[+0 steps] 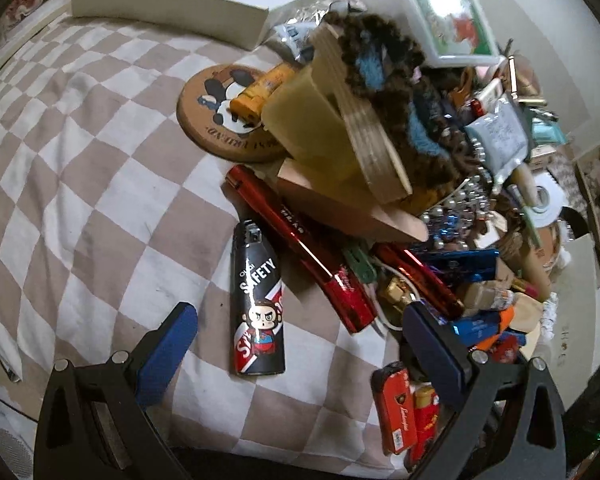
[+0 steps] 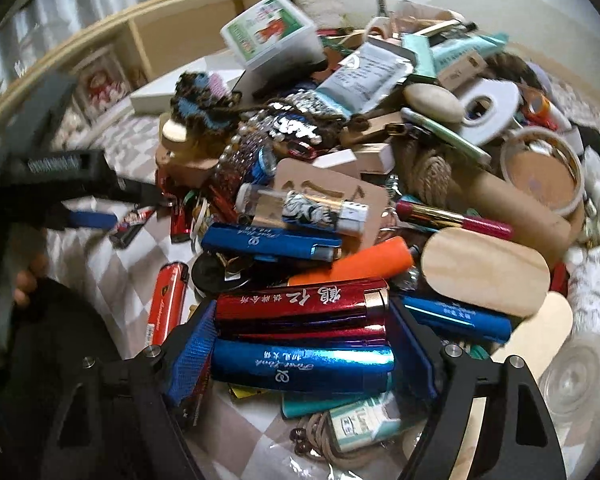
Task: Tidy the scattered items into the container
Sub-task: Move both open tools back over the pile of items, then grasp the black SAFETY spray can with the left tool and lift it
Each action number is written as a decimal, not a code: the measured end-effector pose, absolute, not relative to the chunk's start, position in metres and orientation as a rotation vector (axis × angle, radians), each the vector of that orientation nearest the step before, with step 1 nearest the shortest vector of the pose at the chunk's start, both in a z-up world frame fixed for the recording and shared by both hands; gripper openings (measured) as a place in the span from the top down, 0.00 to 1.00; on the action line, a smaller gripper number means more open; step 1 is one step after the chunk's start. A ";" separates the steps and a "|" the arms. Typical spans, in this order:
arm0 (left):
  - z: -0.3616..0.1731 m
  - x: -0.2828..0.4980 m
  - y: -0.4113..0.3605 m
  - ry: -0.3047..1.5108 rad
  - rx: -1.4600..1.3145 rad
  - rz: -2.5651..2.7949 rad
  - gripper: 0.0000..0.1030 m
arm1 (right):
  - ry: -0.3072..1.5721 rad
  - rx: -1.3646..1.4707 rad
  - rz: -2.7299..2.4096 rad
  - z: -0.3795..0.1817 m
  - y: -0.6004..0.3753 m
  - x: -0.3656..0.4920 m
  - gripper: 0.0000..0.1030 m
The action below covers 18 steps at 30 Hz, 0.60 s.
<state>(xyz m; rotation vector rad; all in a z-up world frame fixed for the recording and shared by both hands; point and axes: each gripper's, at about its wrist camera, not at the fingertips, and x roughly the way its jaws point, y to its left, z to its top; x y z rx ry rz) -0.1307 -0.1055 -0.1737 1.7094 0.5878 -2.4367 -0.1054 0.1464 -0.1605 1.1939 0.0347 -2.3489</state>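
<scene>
A heap of small items, mostly lighters, lies on a checked cloth (image 1: 80, 168). My left gripper (image 1: 300, 320) hangs open over a black "SAFETY" lighter (image 1: 256, 300), which lies on the cloth between its blue pads, untouched. From the right wrist view this left gripper (image 2: 128, 208) shows at the left edge of the heap. My right gripper (image 2: 304, 328) is down in the heap, and its pads meet both ends of a red lighter (image 2: 300, 304). A blue lighter (image 2: 300, 364) lies just below it between the same fingers. The white box (image 1: 172, 4) stands at the far edge.
A long red lighter (image 1: 300, 252) and a round cork coaster (image 1: 220, 112) lie beside the black lighter. Wooden blocks (image 1: 340, 128), a knitted brown piece, beads, a tape roll (image 2: 484, 108) and a white case (image 2: 268, 32) top the heap. A wooden shelf (image 2: 160, 32) stands behind.
</scene>
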 end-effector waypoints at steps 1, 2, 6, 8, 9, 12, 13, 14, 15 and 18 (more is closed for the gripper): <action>-0.174 -0.131 -0.104 0.567 1.713 -2.433 0.00 | 0.003 1.192 -2.350 -0.159 0.150 -0.105 0.19; -0.174 -0.132 -0.103 0.549 1.715 -2.429 0.01 | -0.029 1.191 -2.351 -0.157 0.154 -0.105 0.19; -0.174 -0.131 -0.102 0.486 1.701 -2.394 0.10 | -0.124 1.177 -2.362 -0.149 0.164 -0.110 0.19; -0.174 -0.131 -0.102 0.450 1.691 -2.371 0.21 | -0.167 1.171 -2.360 -0.145 0.170 -0.110 0.19; -0.174 -0.131 -0.101 0.429 1.692 -2.360 0.22 | -0.186 1.167 -2.360 -0.144 0.172 -0.110 0.19; -0.177 -0.133 -0.096 0.337 1.702 -2.326 0.29 | -0.238 1.154 -2.360 -0.141 0.180 -0.108 0.19; -0.177 -0.134 -0.094 0.307 1.703 -2.315 0.33 | -0.256 1.149 -2.358 -0.140 0.182 -0.107 0.19; -0.178 -0.135 -0.093 0.280 1.702 -2.304 0.36 | -0.272 1.145 -2.356 -0.139 0.184 -0.106 0.19; -0.178 -0.136 -0.092 0.265 1.702 -2.297 0.37 | -0.286 1.141 -2.354 -0.138 0.187 -0.105 0.19; -0.179 -0.137 -0.093 0.261 1.700 -2.284 0.42 | -0.315 1.132 -2.353 -0.136 0.193 -0.103 0.19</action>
